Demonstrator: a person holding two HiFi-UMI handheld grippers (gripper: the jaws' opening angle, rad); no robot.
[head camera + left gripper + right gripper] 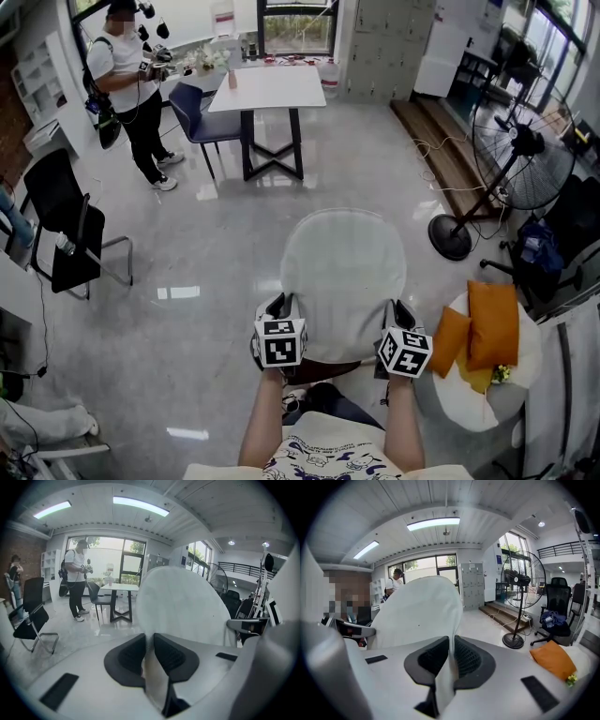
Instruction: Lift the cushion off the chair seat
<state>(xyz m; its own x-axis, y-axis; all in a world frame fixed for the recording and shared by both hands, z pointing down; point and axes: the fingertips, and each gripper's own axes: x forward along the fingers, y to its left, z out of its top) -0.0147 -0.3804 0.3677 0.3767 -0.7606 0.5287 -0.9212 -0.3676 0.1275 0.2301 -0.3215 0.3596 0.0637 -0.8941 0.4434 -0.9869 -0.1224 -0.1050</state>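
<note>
Room: shiny grey floor (187, 244) spreads below you.
Cushion: round white fabric cushion (342, 272) sticks out ahead of you, near edge at both grippers.
Left gripper (278, 307): pinching the cushion's near left edge.
Right gripper (398, 314): pinching its near right edge.
Next move: your hands sit evenly each side, so I think raise both together.

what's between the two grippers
The white cushion: its near edge spans from left gripper to right gripper, both clamped on it, per the head view.

Glossy grey floor (187, 244), white table (269, 86), standing fan (521, 159).
</note>
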